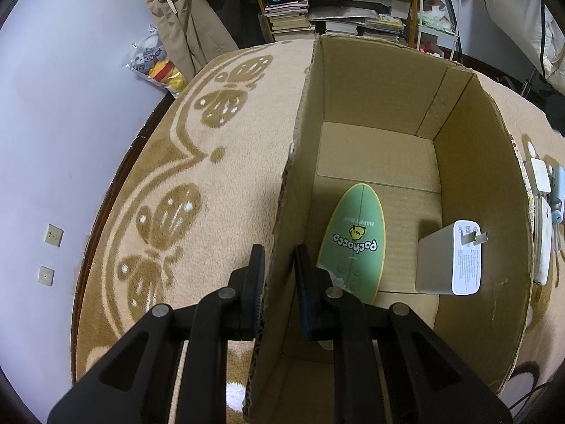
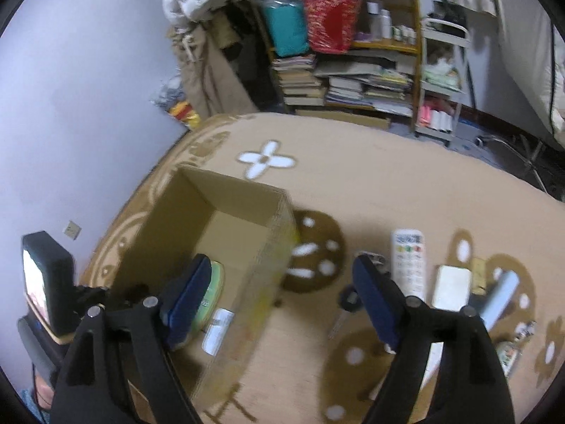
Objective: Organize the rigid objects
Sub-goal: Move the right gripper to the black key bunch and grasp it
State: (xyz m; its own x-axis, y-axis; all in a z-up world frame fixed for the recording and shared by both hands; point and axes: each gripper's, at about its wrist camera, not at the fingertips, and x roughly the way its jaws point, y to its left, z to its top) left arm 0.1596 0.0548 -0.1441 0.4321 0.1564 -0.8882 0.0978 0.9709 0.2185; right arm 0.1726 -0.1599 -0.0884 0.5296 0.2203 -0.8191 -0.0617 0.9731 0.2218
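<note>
Left-wrist view first. Left tongs (image 1: 279, 275) clamped on the near left wall of the cardboard box (image 1: 370, 81), one finger outside and one inside, apparently steadying it on the rug (image 1: 212, 141). Already on the box floor: green oval card (image 1: 353, 236) lying flat near the left wall, and white charger (image 1: 448, 261) standing against the right wall, prongs pointing outward. Far half of the box floor bare. Outside the right wall, only a sliver of white gadgets (image 1: 540, 176) showing at the picture's edge. Right tongs not visible from here.

Right-wrist view next, somewhat blurred. Right tongs (image 2: 282, 268) spread wide with nothing between the fingers, hanging over the box's right wall and the rug beside it. Same box (image 2: 183, 219) seen from the other side, with the green oval card (image 2: 212, 293) and white charger (image 2: 219, 328) inside. Shown only here: the waiting pile toward the rug's right edge, namely remote control (image 2: 408, 261), white block (image 2: 452, 288), pale blue bar (image 2: 501, 296), a dark key-like piece (image 2: 348, 304), plus smaller bits too blurred to name.

Judged progress: early, with two things boxed and at least four left on the rug. Likely next: a reach right toward the nearest piece.
</note>
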